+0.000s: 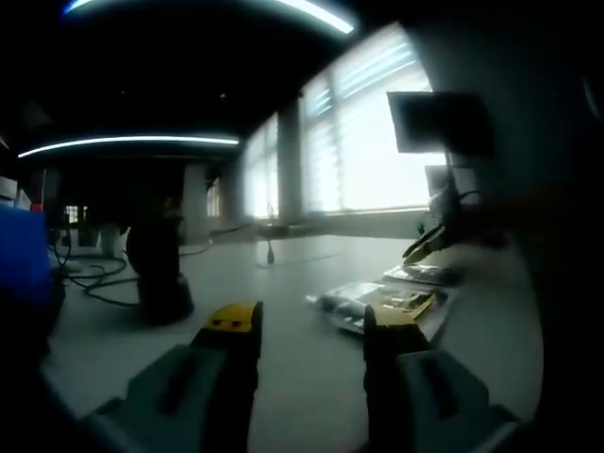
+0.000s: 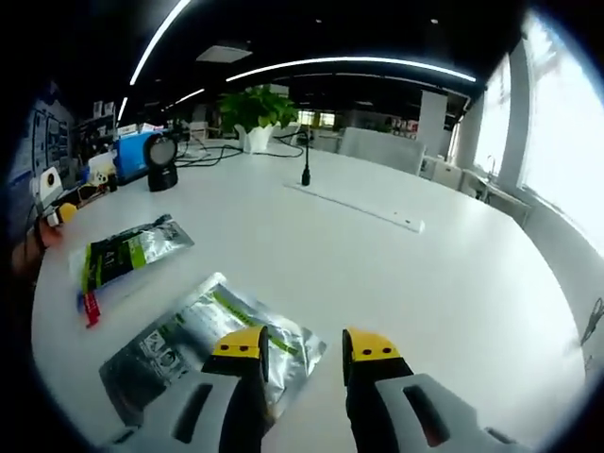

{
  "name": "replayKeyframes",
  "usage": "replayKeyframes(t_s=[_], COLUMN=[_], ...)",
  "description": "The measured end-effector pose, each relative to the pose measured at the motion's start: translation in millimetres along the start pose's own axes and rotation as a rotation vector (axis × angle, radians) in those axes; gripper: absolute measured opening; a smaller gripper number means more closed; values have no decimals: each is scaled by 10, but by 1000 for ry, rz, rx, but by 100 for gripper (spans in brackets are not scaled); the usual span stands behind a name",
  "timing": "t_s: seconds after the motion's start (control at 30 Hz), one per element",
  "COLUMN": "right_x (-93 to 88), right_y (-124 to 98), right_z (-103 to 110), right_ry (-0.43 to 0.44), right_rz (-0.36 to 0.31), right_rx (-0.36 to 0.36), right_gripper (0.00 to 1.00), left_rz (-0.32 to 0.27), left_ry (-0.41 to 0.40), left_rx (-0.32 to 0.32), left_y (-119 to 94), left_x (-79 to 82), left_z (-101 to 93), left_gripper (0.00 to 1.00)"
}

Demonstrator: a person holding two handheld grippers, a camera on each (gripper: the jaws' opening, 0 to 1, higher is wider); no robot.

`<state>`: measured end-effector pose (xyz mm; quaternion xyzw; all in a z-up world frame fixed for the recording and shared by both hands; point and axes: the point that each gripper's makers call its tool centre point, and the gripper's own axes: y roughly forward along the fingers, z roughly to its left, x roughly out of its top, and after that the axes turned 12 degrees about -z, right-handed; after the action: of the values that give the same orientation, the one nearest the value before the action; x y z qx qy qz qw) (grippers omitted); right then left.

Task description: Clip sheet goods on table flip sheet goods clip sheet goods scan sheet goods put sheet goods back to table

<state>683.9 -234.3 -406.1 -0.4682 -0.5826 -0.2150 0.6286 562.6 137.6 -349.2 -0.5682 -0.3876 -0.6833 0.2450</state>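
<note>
- right gripper view: two foil pouches flat on the white table (image 2: pixel 396 274); near pouch (image 2: pixel 203 344) just beyond the jaw tips, far pouch (image 2: pixel 127 250) apart to its left.
- left gripper view: dim, backlit; pouches (image 1: pixel 392 304) right of the jaws, dark scanner stand (image 1: pixel 160 269) ahead.
- right gripper (image 2: pixel 304 347): jaws apart, holding nothing, low over the table.
- left gripper (image 1: pixel 311 326): jaws apart, holding nothing.

Glossy crinkled foil pouch (image 2: pixel 212 344); second foil pouch (image 2: pixel 127 253); smooth matt white table (image 2: pixel 396 274).
</note>
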Motion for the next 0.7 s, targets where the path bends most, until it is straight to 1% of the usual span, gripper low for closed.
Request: replayKeyframes(t_s=[0.17, 0.2, 0.37, 0.63, 0.7], right_x=[-82, -90, -114, -135, -134], right_y=[23, 16, 12, 1, -2], right_z=[16, 18, 84, 145, 152], right_ry=[1, 18, 55, 122, 128], right_rz=[30, 34, 27, 34, 36], right_rx=[4, -3, 2, -5, -7], right_gripper=[26, 26, 21, 20, 18], left_rz=[0, 0, -1, -2, -3], left_ry=[1, 0, -1, 1, 1], left_rx=[0, 1, 1, 3, 3], left_y=[1, 1, 5, 7, 8], left_x=[-2, -1, -3, -1, -1], left_z=[4, 7, 9, 15, 15], left_gripper=[36, 36, 36, 36, 36])
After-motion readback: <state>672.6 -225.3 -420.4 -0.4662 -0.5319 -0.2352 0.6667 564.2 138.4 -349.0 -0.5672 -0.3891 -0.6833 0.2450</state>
